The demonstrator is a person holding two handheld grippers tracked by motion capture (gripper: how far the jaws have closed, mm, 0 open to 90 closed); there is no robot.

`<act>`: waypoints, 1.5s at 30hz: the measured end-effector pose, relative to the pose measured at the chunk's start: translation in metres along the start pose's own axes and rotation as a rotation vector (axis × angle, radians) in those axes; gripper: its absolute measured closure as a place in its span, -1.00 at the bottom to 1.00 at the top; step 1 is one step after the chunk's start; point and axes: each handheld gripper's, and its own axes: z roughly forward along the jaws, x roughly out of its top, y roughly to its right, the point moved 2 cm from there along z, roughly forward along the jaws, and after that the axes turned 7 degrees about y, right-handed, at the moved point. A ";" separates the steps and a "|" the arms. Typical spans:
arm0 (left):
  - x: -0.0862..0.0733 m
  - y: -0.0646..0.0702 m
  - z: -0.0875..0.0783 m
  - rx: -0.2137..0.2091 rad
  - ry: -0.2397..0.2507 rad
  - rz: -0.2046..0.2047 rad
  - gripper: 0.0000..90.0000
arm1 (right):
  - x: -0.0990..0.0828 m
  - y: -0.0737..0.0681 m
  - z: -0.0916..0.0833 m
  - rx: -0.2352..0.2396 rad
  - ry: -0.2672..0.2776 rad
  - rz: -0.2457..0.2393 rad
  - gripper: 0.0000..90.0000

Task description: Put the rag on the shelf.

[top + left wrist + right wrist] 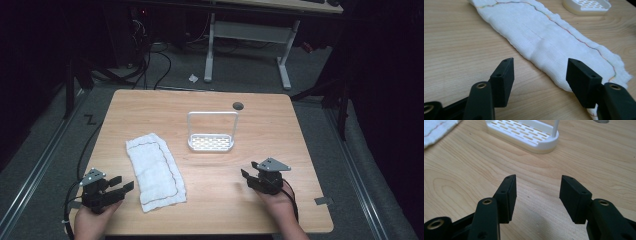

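Note:
A white folded cloth (155, 170) with a thin coloured stitched line lies flat on the wooden table (200, 105), left of centre. Behind it stands a white slotted rack (211, 142) with a tall wire hoop. My left gripper (121, 186) rests at the table's near left corner, open, its tips just short of the cloth's near end (554, 47). My right gripper (248, 171) sits at the near right, open and empty, pointing toward the rack (524, 133). Bare wood lies between both pairs of jaws.
A round grey cable hole (238, 105) marks the table's far edge. Beyond the table stand a white desk frame (250, 35) and loose cables on the dark floor. A person's hands hold both grippers at the near edge.

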 end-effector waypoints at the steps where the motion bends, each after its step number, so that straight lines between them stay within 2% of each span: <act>1: -0.001 -0.001 -0.001 -0.004 0.008 -0.014 -0.14 | -0.001 0.000 0.001 -0.001 -0.006 0.000 0.06; 3: -0.004 -0.003 0.000 0.000 -0.005 -0.018 -0.13 | -0.005 0.000 0.005 0.008 -0.026 -0.006 0.06; 9: -0.005 -0.004 0.001 -0.006 -0.008 -0.018 -0.15 | -0.005 0.000 0.004 0.010 -0.020 -0.011 0.06; 12: -0.005 -0.003 0.000 -0.014 -0.006 -0.013 -0.15 | -0.005 0.001 0.005 0.006 -0.024 0.003 0.06; 13: -0.004 0.002 0.000 -0.020 -0.002 0.001 -0.14 | -0.006 0.002 0.007 0.006 -0.028 0.011 0.07; 15: -0.004 0.005 0.001 -0.031 0.008 0.006 -0.12 | -0.006 0.001 0.008 0.007 -0.030 0.013 0.07; 16: -0.001 0.016 0.001 -0.070 0.027 0.015 -0.07 | -0.007 0.001 0.009 0.007 -0.033 0.009 0.07; 17: -0.001 0.016 0.001 -0.070 0.027 0.015 -0.05 | -0.007 0.001 0.009 0.009 -0.032 0.003 0.07; 18: 0.001 0.031 0.003 -0.112 0.024 0.054 0.01 | -0.007 0.000 0.009 0.008 -0.032 0.000 0.07; 19: 0.001 0.040 0.005 -0.122 0.018 0.081 0.09 | -0.006 0.000 0.008 0.008 -0.031 -0.002 0.08; 20: 0.001 0.040 0.005 -0.122 0.018 0.081 0.21 | -0.006 0.000 0.008 0.008 -0.031 -0.002 0.08; 21: 0.001 0.049 0.007 -0.124 0.000 0.125 0.43 | -0.006 -0.001 0.008 0.008 -0.031 -0.006 0.10; 22: 0.000 0.065 0.014 -0.116 -0.027 0.203 0.48 | -0.007 -0.001 0.008 0.009 -0.032 -0.006 0.10; 23: -0.001 0.070 0.018 -0.104 -0.042 0.226 0.65 | -0.006 -0.001 0.008 0.011 -0.034 -0.005 0.10; 24: -0.002 0.074 0.025 -0.058 -0.073 0.259 0.83 | -0.006 -0.002 0.008 0.012 -0.034 -0.006 0.10; 25: -0.002 0.074 0.025 -0.058 -0.073 0.259 0.92 | -0.006 -0.002 0.008 0.012 -0.034 -0.006 0.10; 26: -0.003 0.075 0.031 -0.040 -0.094 0.263 0.92 | -0.006 -0.003 0.009 0.014 -0.034 -0.008 0.10; 28: -0.006 0.075 0.041 -0.029 -0.155 0.266 1.00 | -0.006 -0.004 0.009 0.020 -0.033 -0.011 0.10; 30: -0.011 0.073 0.045 -0.052 -0.175 0.234 1.00 | -0.005 -0.006 0.010 0.028 -0.034 -0.016 0.11; 33: -0.013 0.076 0.044 -0.075 -0.180 0.227 1.00 | -0.005 -0.007 0.010 0.032 -0.034 -0.019 0.11; 34: -0.015 0.078 0.043 -0.101 -0.181 0.216 1.00 | -0.006 -0.008 0.010 0.035 -0.038 -0.016 0.12; 36: -0.018 0.087 0.042 -0.159 -0.198 0.223 1.00 | -0.006 -0.010 0.011 0.050 -0.041 -0.018 0.25; 37: -0.023 0.099 0.042 -0.215 -0.213 0.252 1.00 | -0.005 -0.011 0.011 0.059 -0.043 -0.020 0.30; 39: -0.025 0.104 0.041 -0.227 -0.218 0.264 1.00 | -0.005 -0.013 0.011 0.069 -0.044 -0.027 0.33; 41: -0.025 0.112 0.040 -0.237 -0.218 0.282 1.00 | -0.004 -0.022 0.013 0.099 -0.049 -0.033 0.39; 42: -0.025 0.112 0.040 -0.237 -0.218 0.282 0.99 | -0.004 -0.022 0.013 0.099 -0.049 -0.033 0.39; 43: -0.023 0.111 0.038 -0.245 -0.198 0.270 0.91 | -0.001 -0.032 0.017 0.126 -0.058 -0.043 0.44; 45: -0.015 0.102 0.032 -0.233 -0.131 0.225 0.87 | 0.000 -0.037 0.021 0.138 -0.067 -0.051 0.50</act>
